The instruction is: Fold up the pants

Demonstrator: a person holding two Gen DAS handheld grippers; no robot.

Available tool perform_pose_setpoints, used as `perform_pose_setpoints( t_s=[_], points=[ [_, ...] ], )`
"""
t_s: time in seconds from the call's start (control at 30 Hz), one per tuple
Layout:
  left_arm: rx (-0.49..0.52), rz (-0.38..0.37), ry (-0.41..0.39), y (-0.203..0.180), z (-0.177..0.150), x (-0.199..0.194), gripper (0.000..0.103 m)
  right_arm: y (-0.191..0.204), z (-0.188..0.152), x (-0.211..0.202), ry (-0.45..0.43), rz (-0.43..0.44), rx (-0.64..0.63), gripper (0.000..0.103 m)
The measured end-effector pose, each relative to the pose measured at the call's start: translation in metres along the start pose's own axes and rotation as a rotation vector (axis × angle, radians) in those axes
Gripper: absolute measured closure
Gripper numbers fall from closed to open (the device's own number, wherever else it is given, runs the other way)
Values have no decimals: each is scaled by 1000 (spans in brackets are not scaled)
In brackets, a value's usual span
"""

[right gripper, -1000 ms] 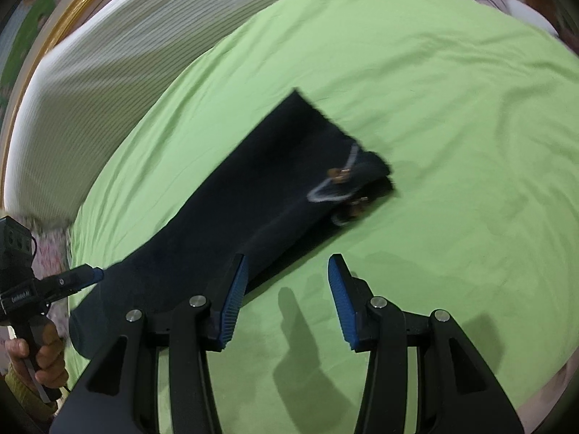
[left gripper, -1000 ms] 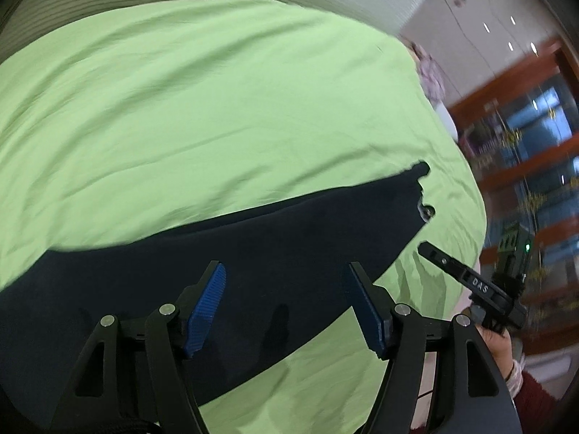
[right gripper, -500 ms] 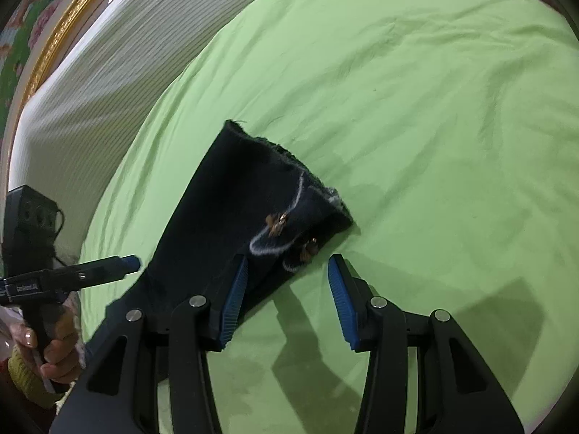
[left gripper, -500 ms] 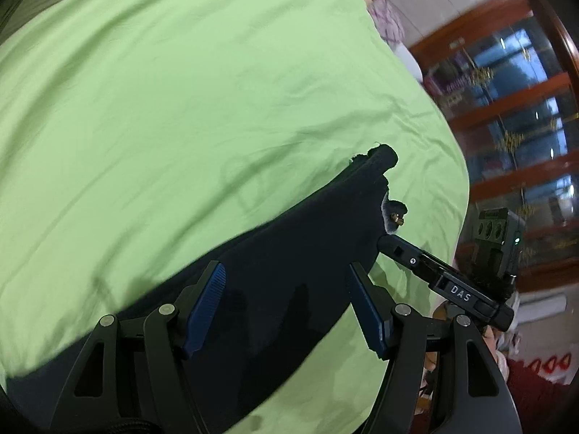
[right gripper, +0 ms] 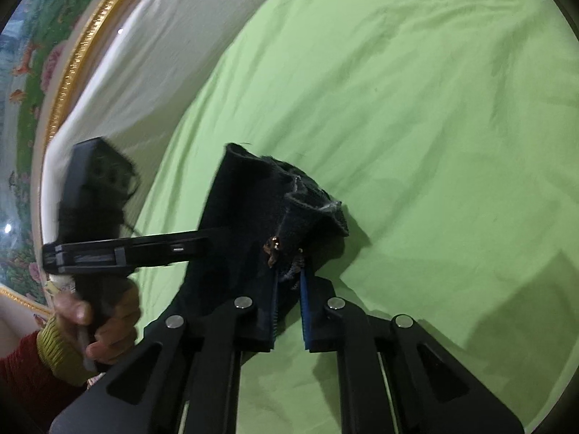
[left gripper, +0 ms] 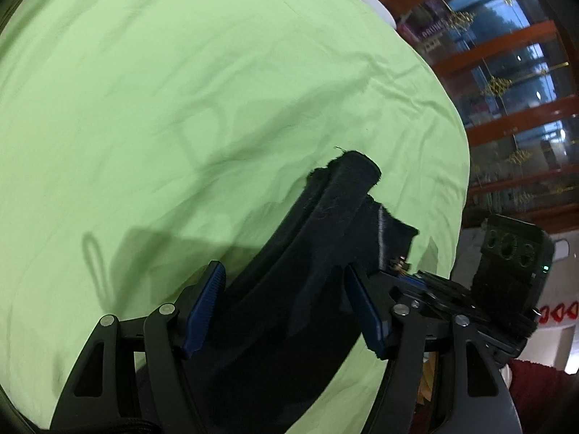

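The bed, under its green sheet, carries the dark pants, which lie as one long strip across it. Their long axis runs from the person's left, where the legs pass out of view under the left gripper, over to the waist end on the person's right. That waist end is bunched and lifted off the sheet, its rim pointing away toward the far side of the bed.

The right gripper has its jaws nearly closed on the waistband, just by the brass rivets. The left gripper's jaws stand wide apart, with the leg fabric passing between the blue pads; nothing is pinched there, and from here I can't tell whether the pads touch the cloth at all.

The main risk, as I judge it, is that the right jaws hold only a narrow bite near the fly, so a quick pull could let the thick layers slip out or lift just the top layer, leaving the fold crooked. With the left side ungripped, the legs may drag along the sheet and rumple it. The two grippers are also close together at the waist and could knock into each other.
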State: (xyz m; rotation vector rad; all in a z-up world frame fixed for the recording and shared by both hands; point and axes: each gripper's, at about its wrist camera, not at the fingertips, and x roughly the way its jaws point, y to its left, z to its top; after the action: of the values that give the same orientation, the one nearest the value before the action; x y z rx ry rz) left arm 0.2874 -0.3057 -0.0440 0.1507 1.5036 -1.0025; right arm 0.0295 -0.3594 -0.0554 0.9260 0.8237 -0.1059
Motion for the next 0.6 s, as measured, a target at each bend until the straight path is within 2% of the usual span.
perform_pose_setpoints(
  t_s=[0.1,0.2,0.27,0.37,0.47,0.6],
  points=[
    [11,-16,11,0,5,7,40,1,-5,-5,-4,7,-17,92],
    [-9,-63,12,4,13,11,52,-6,-4,-7,6,6,-9,92],
    [-23,-93,20,7,17,14,68,-9,-8,-6,12,1,-7,92],
    [-2,-95,14,4,16,12,77,-13,-6,-6,15,1,-5,92],
    [29,-91,-14,-3,11,3,83,-3,-4,-10,7,8,-42,92],
    [22,-127,-67,-7,4,-20,86,13,0,-20,-12,57,-101,92]
  ],
)
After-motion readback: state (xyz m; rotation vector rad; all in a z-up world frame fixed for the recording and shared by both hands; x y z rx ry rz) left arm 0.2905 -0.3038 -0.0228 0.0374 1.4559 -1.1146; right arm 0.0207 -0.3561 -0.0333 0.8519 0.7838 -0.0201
